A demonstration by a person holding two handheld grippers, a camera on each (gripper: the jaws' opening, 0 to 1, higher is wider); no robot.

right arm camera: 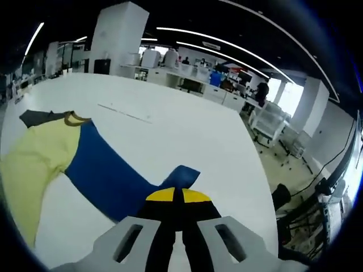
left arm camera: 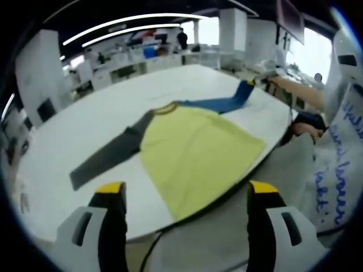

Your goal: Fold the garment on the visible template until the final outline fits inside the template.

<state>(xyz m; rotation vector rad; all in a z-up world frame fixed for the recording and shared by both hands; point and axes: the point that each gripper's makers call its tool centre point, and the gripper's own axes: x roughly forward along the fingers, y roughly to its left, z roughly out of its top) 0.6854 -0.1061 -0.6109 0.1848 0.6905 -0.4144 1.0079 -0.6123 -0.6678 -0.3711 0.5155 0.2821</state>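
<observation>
A shirt with a yellow body [left arm camera: 193, 150], a grey sleeve [left arm camera: 108, 156] and a blue sleeve [left arm camera: 218, 103] lies flat on the white table [left arm camera: 85, 113]. Its hem reaches the table's near edge. My left gripper [left arm camera: 186, 190] hangs open above that edge, off the cloth, just short of the hem. In the right gripper view the blue sleeve [right arm camera: 108, 170] runs from the yellow body [right arm camera: 34, 158] to my right gripper [right arm camera: 177, 195], whose jaws are shut on the cuff. A faint thin line [right arm camera: 122, 113] marks the table beyond the shirt.
A person's arm [left arm camera: 295, 88] reaches in at the table's far right, with a white printed sheet [left arm camera: 340, 153] beside it. Desks, chairs and people stand in the office behind. A white cart [right arm camera: 272, 122] stands past the table's end.
</observation>
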